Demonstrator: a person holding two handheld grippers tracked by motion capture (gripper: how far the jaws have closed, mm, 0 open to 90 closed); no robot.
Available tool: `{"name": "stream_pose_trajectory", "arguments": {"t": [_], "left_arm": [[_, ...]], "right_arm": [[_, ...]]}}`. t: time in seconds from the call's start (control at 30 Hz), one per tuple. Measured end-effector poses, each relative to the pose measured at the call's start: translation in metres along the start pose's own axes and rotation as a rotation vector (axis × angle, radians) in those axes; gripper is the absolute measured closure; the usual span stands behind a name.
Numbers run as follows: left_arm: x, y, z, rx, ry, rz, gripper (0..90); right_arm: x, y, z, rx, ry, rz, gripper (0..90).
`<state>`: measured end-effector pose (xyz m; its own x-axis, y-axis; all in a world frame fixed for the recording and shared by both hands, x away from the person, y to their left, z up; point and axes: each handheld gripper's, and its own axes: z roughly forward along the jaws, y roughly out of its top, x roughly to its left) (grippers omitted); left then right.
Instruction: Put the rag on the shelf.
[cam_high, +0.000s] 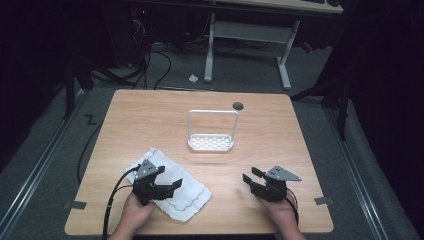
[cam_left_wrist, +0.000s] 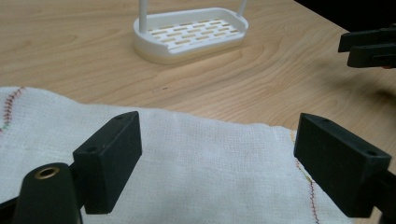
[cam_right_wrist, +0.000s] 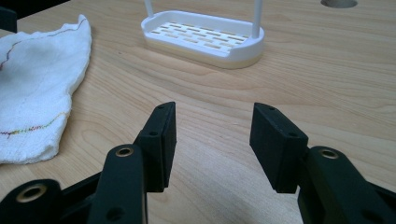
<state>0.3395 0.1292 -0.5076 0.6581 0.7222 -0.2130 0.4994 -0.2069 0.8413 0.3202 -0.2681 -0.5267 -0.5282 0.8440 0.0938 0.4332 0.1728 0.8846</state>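
The left gripper (cam_high: 167, 186) hung wide open over the white cloth (cam_high: 192, 197), holding nothing; the right gripper (cam_high: 251, 175) stood half open above bare table (cam_high: 280, 125). The right gripper view showed the cloth's stitched edge.

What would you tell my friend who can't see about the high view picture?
A person's two hands hold black grippers over a wooden table: the left gripper is open above a white cloth, and the right gripper is open above bare wood. Farther back stands a white slotted rack with a tall handle.
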Motion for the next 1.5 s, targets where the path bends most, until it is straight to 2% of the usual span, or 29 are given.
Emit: {"name": "stream_pose_trajectory", "arguments": {"t": [0.07, 0.23, 0.3, 0.5, 0.57, 0.6, 0.63, 0.67, 0.7, 0.73, 0.77, 0.8, 0.83, 0.87, 0.93, 0.97, 1.0, 1.03, 1.07, 1.1, 1.17, 1.23, 1.27, 1.3, 1.33, 1.4, 1.43, 1.47, 1.5], "left_arm": [[0.0, 0.0, 0.0, -0.001, 0.019, 0.014, 15.7], [-0.001, -0.001, -0.002, -0.012, 0.03, 0.032, 15.3], [-0.001, -0.002, -0.002, 0.0, 0.047, 0.037, 15.2], [0.003, -0.004, -0.006, 0.01, 0.027, 0.012, 15.5], [0.003, -0.004, -0.008, -0.001, 0.024, 0.019, 16.2], [0.004, -0.005, -0.01, -0.005, 0.042, 0.027, 16.4], [0.005, -0.005, -0.012, 0.005, 0.075, 0.032, 17.2], [0.012, -0.007, -0.016, 0.034, 0.086, 0.026, 15.1], [0.012, -0.007, -0.016, 0.034, 0.086, 0.026, 15.2], [0.015, -0.01, -0.018, 0.045, 0.095, 0.024, 15.5], [0.018, -0.012, -0.021, 0.07, 0.088, 0.02, 15.8], [0.021, -0.015, -0.021, 0.092, 0.086, 0.009, 22.3], [0.023, -0.018, -0.021, 0.117, 0.116, -0.002, 35.6], [0.025, -0.021, -0.021, 0.136, 0.142, -0.011, 35.6], [0.031, -0.025, -0.016, 0.186, 0.146, -0.045, 59.9], [0.033, -0.027, -0.015, 0.189, 0.157, -0.041, 59.9], [0.032, -0.027, -0.014, 0.195, 0.189, -0.016, 72.5], [0.032, -0.027, -0.014, 0.195, 0.189, -0.016, 75.2], [0.03, -0.027, -0.013, 0.199, 0.184, -0.002, 76.5], [0.024, -0.027, -0.009, 0.197, 0.161, 0.022, 77.7], [0.02, -0.027, -0.007, 0.198, 0.145, 0.033, 78.9], [0.002, -0.027, 0.002, 0.208, 0.116, 0.09, 80.5], [0.002, -0.027, 0.002, 0.208, 0.116, 0.09, 80.8], [-0.012, -0.027, 0.01, 0.206, 0.072, 0.117, 80.9], [-0.012, -0.027, 0.01, 0.206, 0.072, 0.117, 81.1], [-0.026, -0.026, 0.019, 0.204, 0.04, 0.145, 81.8], [-0.04, -0.025, 0.027, 0.209, 0.009, 0.191, 82.2], [-0.04, -0.025, 0.027, 0.209, 0.009, 0.191, 82.4], [-0.046, -0.025, 0.03, 0.211, -0.011, 0.209, 82.5]], "right_arm": [[0.0, -0.001, -0.001, 0.002, -0.009, -0.006, 51.4], [-0.001, -0.002, -0.005, -0.009, -0.019, -0.008, 51.4], [-0.002, -0.002, -0.006, -0.012, -0.018, -0.01, 51.4], [0.001, -0.001, -0.003, -0.006, -0.013, -0.022, 51.3], [0.003, -0.001, -0.002, -0.002, -0.01, -0.028, 51.4], [0.005, 0.0, 0.0, 0.001, -0.003, -0.035, 51.4], [0.011, 0.001, 0.003, 0.01, 0.009, -0.06, 51.5], [0.015, 0.002, 0.004, 0.012, 0.015, -0.076, 51.4], [0.015, 0.002, 0.004, 0.012, 0.015, -0.076, 51.4], [0.022, 0.003, 0.007, 0.014, 0.029, -0.096, 51.5], [0.025, 0.003, 0.008, 0.014, 0.037, -0.101, 51.5], [0.028, 0.004, 0.01, 0.018, 0.04, -0.111, 51.6], [0.03, 0.004, 0.011, 0.022, 0.04, -0.121, 51.7], [0.03, 0.004, 0.011, 0.022, 0.04, -0.121, 51.7], [0.033, 0.004, 0.012, 0.027, 0.041, -0.134, 51.7], [0.033, 0.004, 0.012, 0.027, 0.041, -0.134, 51.7], [0.033, 0.004, 0.012, 0.027, 0.039, -0.129, 51.7], [0.033, 0.004, 0.012, 0.027, 0.038, -0.126, 51.7], [0.032, 0.004, 0.011, 0.024, 0.039, -0.128, 51.8], [0.032, 0.003, 0.01, 0.023, 0.038, -0.127, 52.0], [0.031, 0.003, 0.01, 0.024, 0.038, -0.126, 52.2], [0.03, 0.003, 0.008, 0.023, 0.039, -0.121, 53.5], [0.03, 0.003, 0.007, 0.022, 0.04, -0.121, 53.9], [0.031, 0.003, 0.007, 0.021, 0.041, -0.121, 54.5], [0.031, 0.003, 0.007, 0.021, 0.041, -0.121, 54.5], [0.033, 0.004, 0.004, 0.017, 0.047, -0.128, 57.4], [0.035, 0.005, 0.004, 0.017, 0.051, -0.132, 57.8], [0.036, 0.006, 0.004, 0.018, 0.056, -0.138, 58.6], [0.039, 0.008, 0.004, 0.021, 0.066, -0.137, 59.6]]}}
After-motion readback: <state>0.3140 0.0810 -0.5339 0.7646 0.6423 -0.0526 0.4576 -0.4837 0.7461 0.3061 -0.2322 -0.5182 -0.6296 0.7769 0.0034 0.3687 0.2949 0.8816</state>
